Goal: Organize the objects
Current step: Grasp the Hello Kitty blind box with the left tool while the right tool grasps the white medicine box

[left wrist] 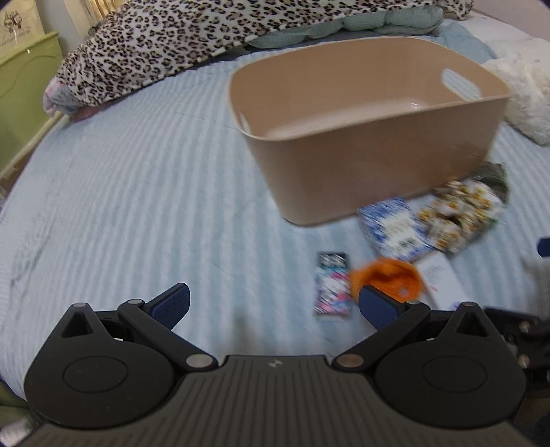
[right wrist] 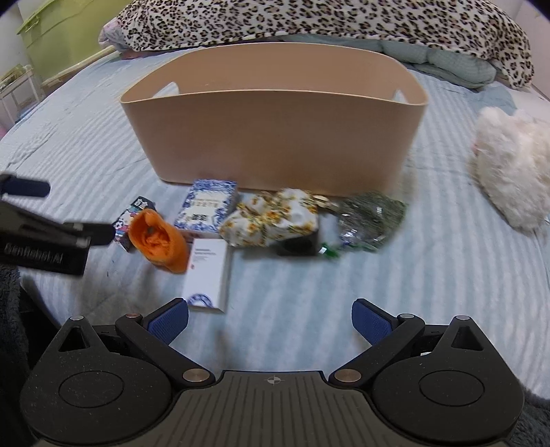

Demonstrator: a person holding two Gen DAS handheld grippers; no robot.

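A tan plastic bin (left wrist: 364, 161) (right wrist: 275, 137) stands empty on the striped blue bed. In front of it lie a small colourful packet (left wrist: 331, 287) (right wrist: 129, 221), an orange sock (left wrist: 388, 275) (right wrist: 158, 240), a blue-and-white box (left wrist: 392, 227) (right wrist: 208, 204), a white box (right wrist: 208, 275), a floral pouch (left wrist: 460, 213) (right wrist: 275, 218) and a green foil bag (right wrist: 369, 215). My left gripper (left wrist: 273, 304) is open and empty, just short of the packet and sock; it shows in the right wrist view (right wrist: 62, 213). My right gripper (right wrist: 270, 319) is open and empty, nearer than the white box.
A leopard-print blanket (left wrist: 165, 44) (right wrist: 309, 20) and green quilt (right wrist: 447, 58) lie behind the bin. A white fluffy toy (right wrist: 512, 172) (left wrist: 529, 99) lies right of it. A green cabinet (left wrist: 20, 82) stands beyond the bed's left edge.
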